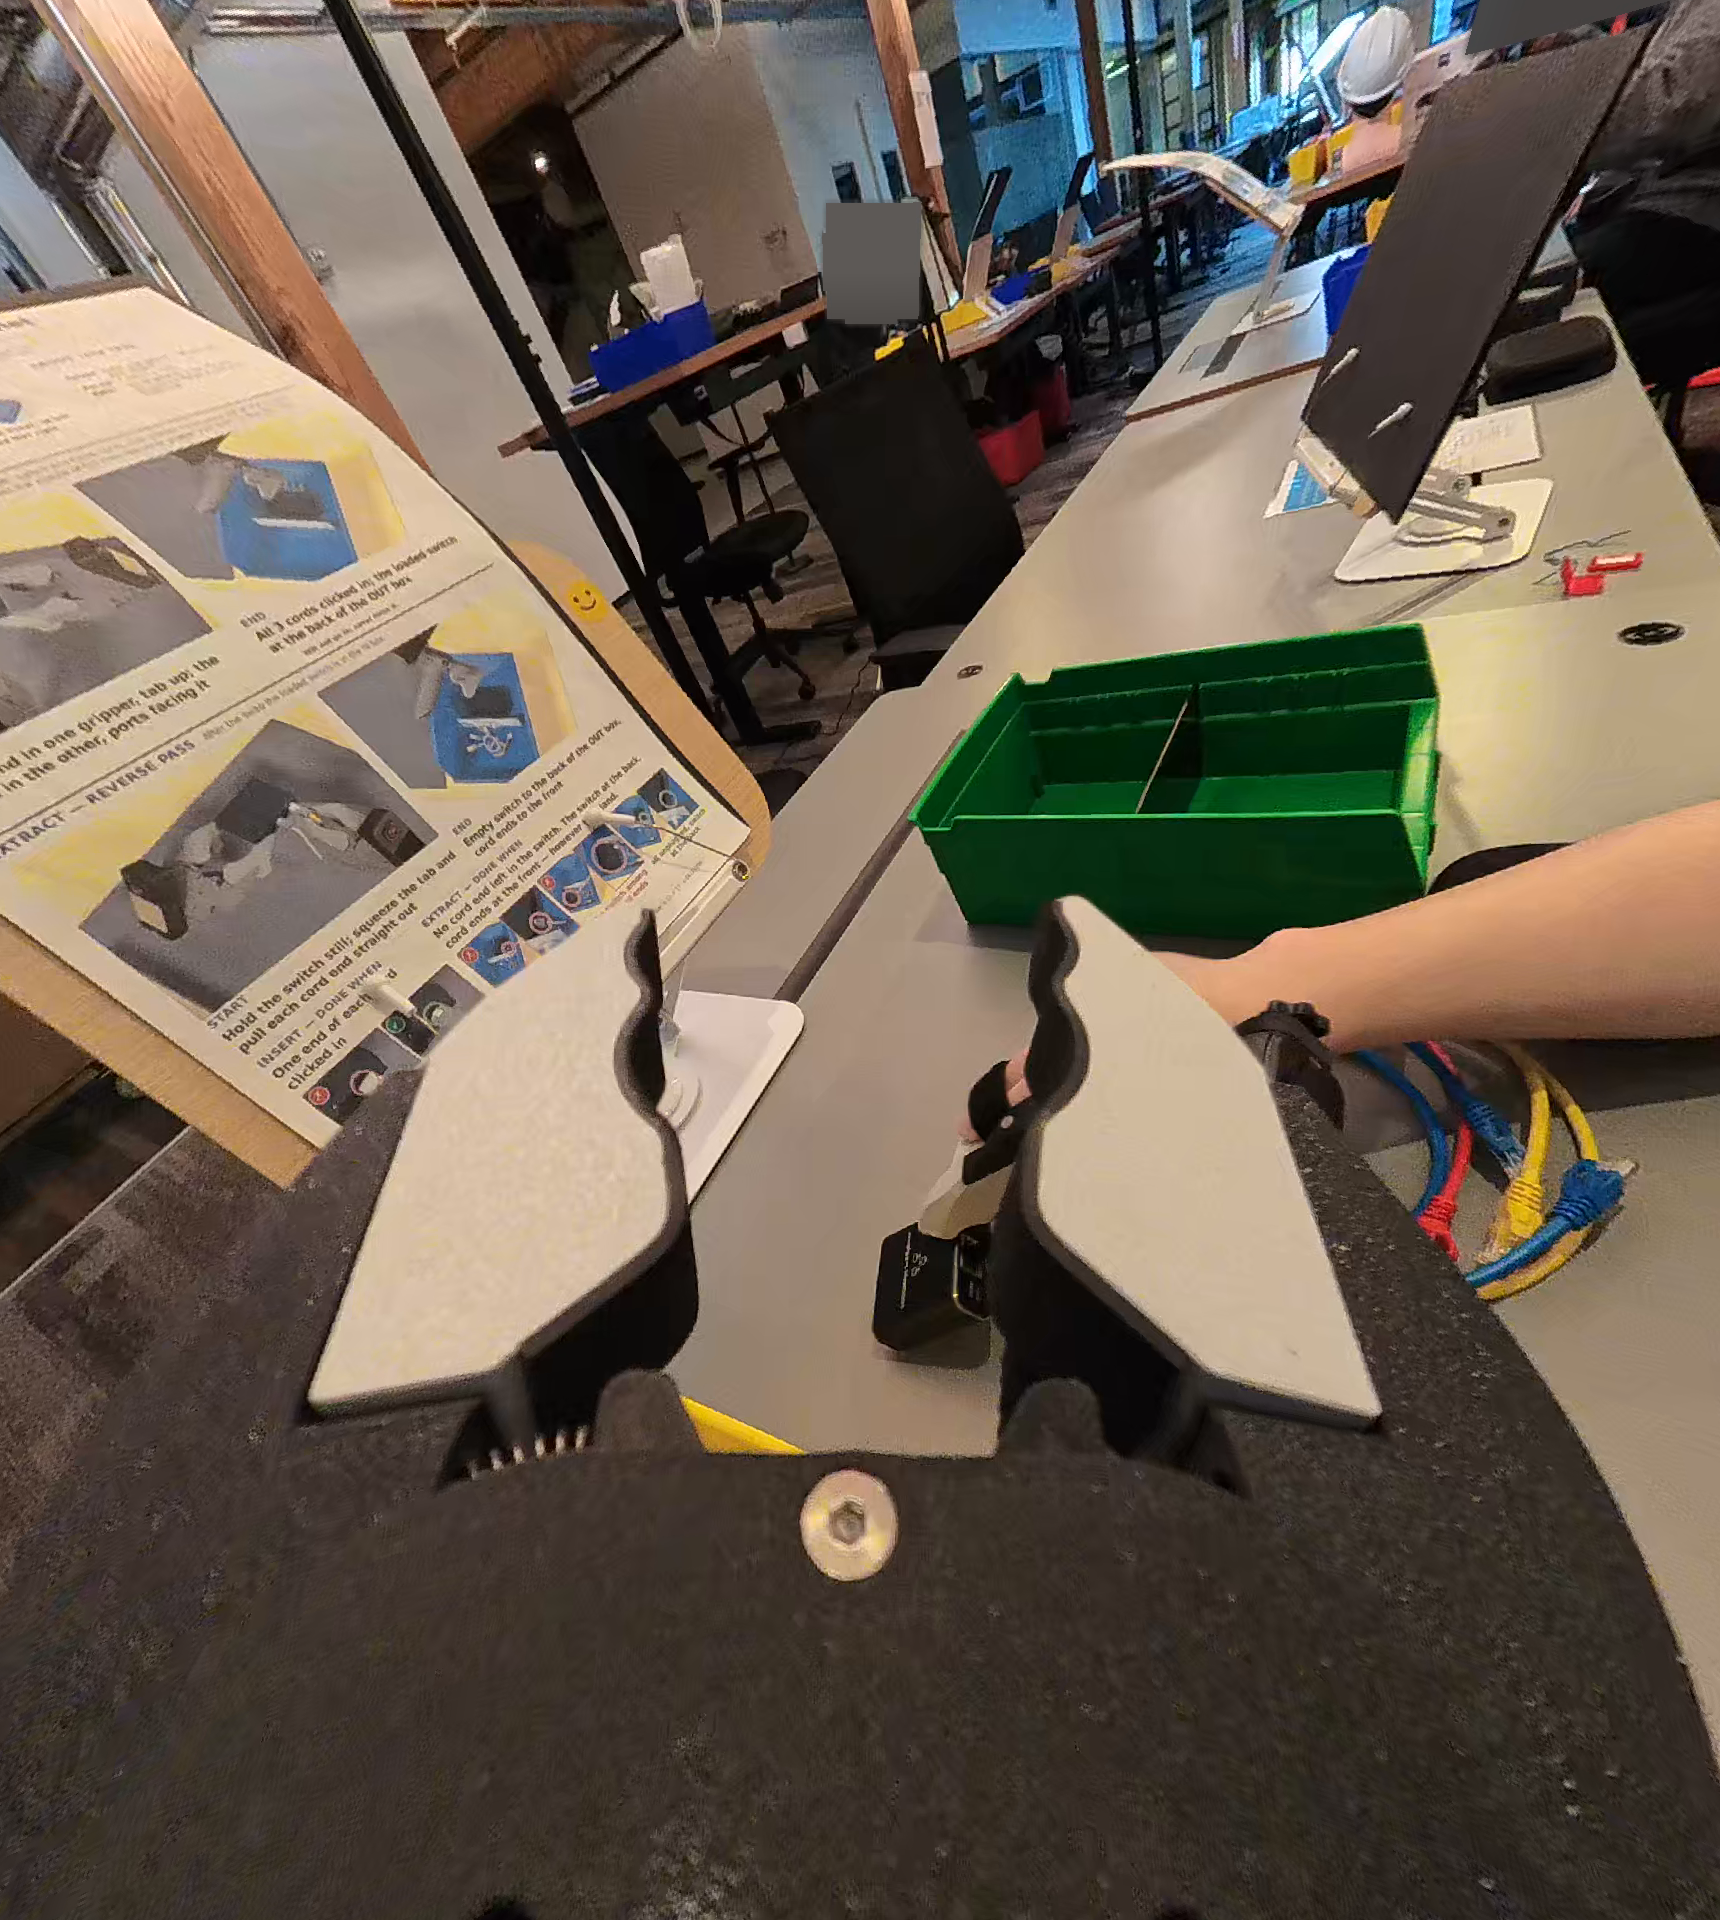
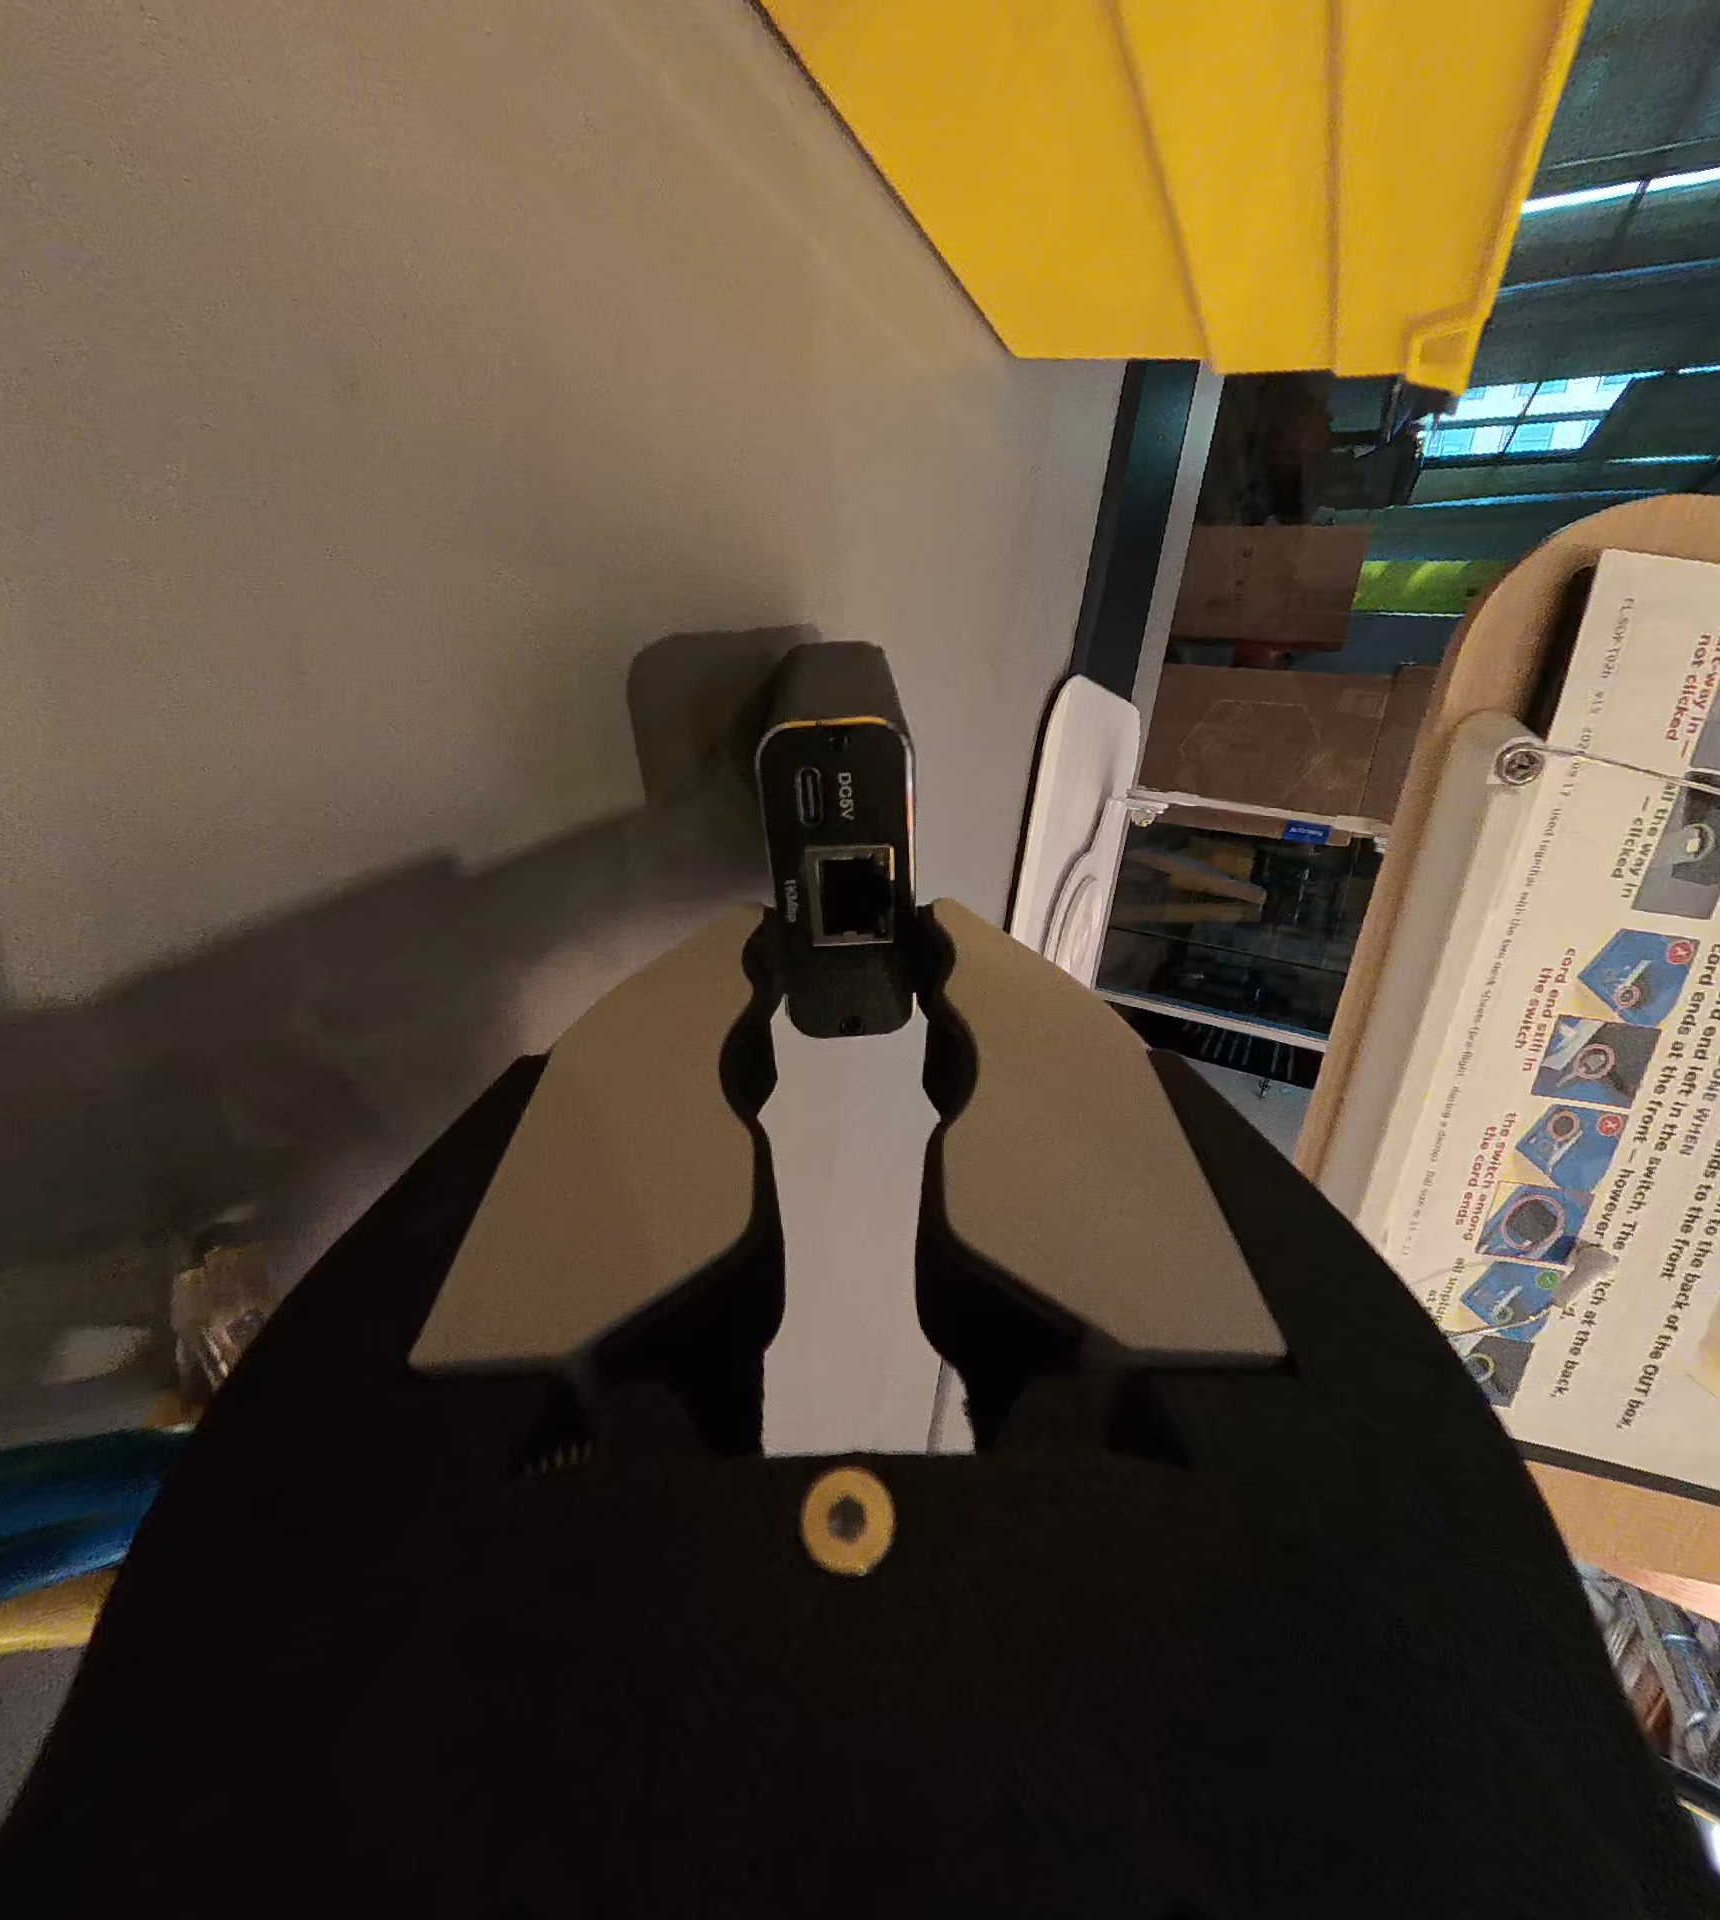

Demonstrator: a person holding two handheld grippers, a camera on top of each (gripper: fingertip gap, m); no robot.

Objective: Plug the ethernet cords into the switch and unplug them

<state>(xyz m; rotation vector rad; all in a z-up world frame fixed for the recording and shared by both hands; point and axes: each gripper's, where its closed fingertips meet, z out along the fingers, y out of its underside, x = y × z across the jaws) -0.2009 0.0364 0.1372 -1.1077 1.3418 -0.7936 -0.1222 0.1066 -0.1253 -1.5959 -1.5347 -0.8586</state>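
Black gripper (image 1: 845, 997) bodies, grey wavy-edged fingers (image 1: 523, 1174), silver hex screw (image 1: 848, 1524).

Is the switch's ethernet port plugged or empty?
Empty: the port on the switch shows an open socket, no cord in it.

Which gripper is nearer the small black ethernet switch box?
Right. The right gripper clamps the small black ethernet switch box between its pads; the left gripper hangs open above it, not touching.

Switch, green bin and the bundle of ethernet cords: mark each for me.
switch (image 2: 840, 831): right wrist view, port face, above the tongs' tips.
green bin (image 1: 1188, 862): left wrist view, front wall.
ethernet cords (image 1: 1521, 1195): left wrist view, yellow plug end.
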